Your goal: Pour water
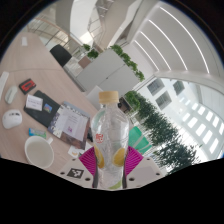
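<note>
A clear plastic water bottle with a yellow cap and a label with yellow fruit stands upright between my fingers, raised above the table. My gripper is shut on the bottle's lower body, the pink pads pressing it from both sides. A white bowl sits on the table below and to the left of the bottle.
The white table holds papers and booklets, a white round object and small dark items. Green plants line a railing to the right. Beyond lie an open hall, white counters and ceiling lights.
</note>
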